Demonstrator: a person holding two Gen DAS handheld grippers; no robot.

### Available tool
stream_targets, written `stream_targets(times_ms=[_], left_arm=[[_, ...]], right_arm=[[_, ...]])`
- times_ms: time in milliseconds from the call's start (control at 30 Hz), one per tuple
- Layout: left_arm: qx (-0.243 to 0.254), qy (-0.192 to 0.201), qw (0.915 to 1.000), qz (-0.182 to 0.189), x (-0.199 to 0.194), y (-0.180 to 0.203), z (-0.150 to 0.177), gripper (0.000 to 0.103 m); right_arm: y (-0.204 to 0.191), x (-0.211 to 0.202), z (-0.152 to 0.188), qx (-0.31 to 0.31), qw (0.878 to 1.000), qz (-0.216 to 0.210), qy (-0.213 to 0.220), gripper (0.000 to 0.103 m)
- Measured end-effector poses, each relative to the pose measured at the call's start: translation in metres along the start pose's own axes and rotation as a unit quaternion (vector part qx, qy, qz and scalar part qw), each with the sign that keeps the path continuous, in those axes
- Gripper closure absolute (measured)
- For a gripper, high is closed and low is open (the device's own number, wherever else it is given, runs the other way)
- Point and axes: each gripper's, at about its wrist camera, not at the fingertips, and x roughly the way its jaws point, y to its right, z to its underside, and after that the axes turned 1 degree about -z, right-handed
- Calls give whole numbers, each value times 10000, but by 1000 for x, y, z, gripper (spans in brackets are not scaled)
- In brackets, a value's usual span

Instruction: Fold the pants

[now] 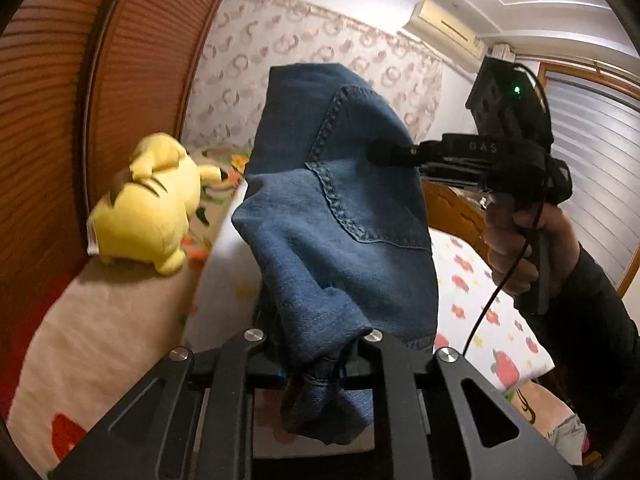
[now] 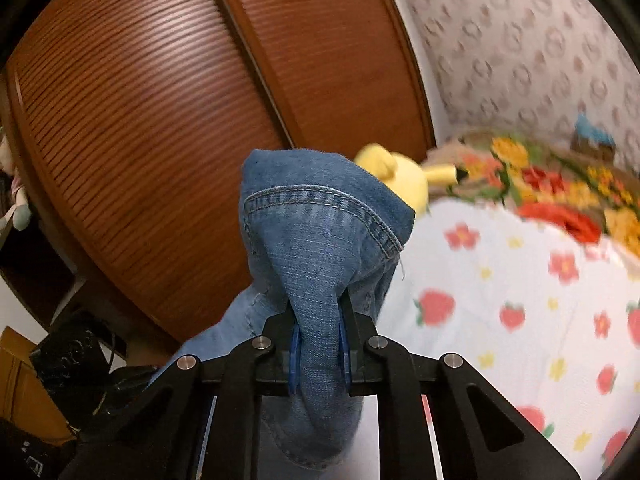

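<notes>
I see both grippers, left gripper [image 1: 316, 354] and right gripper [image 2: 318, 340], pinching bunched denim jeans [image 1: 340, 200]; the cloth hides the left fingers' tips.

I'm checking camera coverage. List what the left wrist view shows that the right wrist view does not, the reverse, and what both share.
Only the left wrist view: the right gripper seen from outside, the hand holding it, an air conditioner, a window blind.

Only the right wrist view: blue pads pinching denim, dark clutter on the floor.

Both: the jeans, the yellow plush toy, the strawberry-print sheet, the louvred wooden doors.
</notes>
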Motion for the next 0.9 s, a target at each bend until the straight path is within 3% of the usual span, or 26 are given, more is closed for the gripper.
stream_targets(times_ms=[267,467,600,767,867,900], left_arm=[[14,237,9996,-179,27,-32,-56,86],[-62,128,9997,-198,84,-54,-93,86],[-10,-254,9994,-243,135,-55,-101,86],[74,-655,9970,-401,173,-59,-94,86],[65,-984,9936,-557,193,-64,-84,86],[63,-1093,9921,-619,200,-66,-79,86]], right_arm=[[14,22,-32,-71,9995,-102,277,88],[81,71,-50,330,9989,-74,321,88],[145,113,-61,703,9974,100,129,88],[199,147,-49,973,9946,346,-92,86],[215,160,-39,963,9936,533,-261,79],[219,163,-37,955,9933,578,-299,69]])
